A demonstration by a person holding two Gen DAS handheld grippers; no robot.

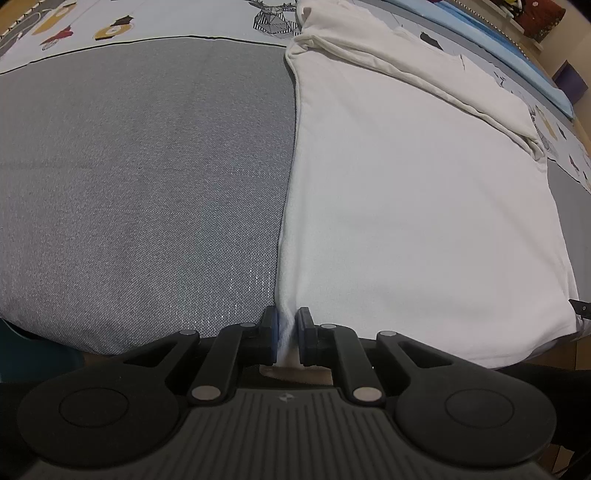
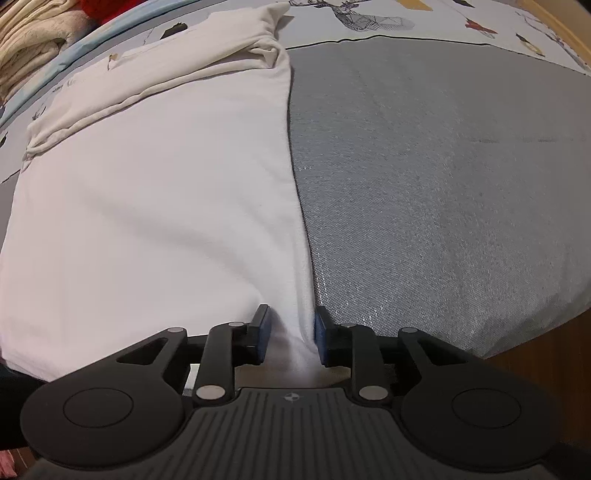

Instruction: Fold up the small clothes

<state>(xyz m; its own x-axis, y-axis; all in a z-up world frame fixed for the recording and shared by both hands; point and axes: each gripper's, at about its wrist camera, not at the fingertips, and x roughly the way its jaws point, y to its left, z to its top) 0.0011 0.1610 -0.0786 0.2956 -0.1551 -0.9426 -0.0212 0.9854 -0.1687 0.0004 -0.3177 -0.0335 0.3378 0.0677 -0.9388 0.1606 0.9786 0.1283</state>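
Observation:
A white garment lies flat on a grey cloth, its sleeves folded across its far part. My left gripper is shut on the garment's near left corner, at the hem. In the right wrist view the same garment fills the left half. My right gripper is shut on its near right corner, with a bunch of white fabric between the blue pads. Both corners sit at the near edge of the grey cloth.
A printed sheet with animal figures lies beyond the grey cloth. A blue band runs at the far right. Folded cream fabrics are stacked at the far left of the right wrist view. Wooden floor shows beside the near edge.

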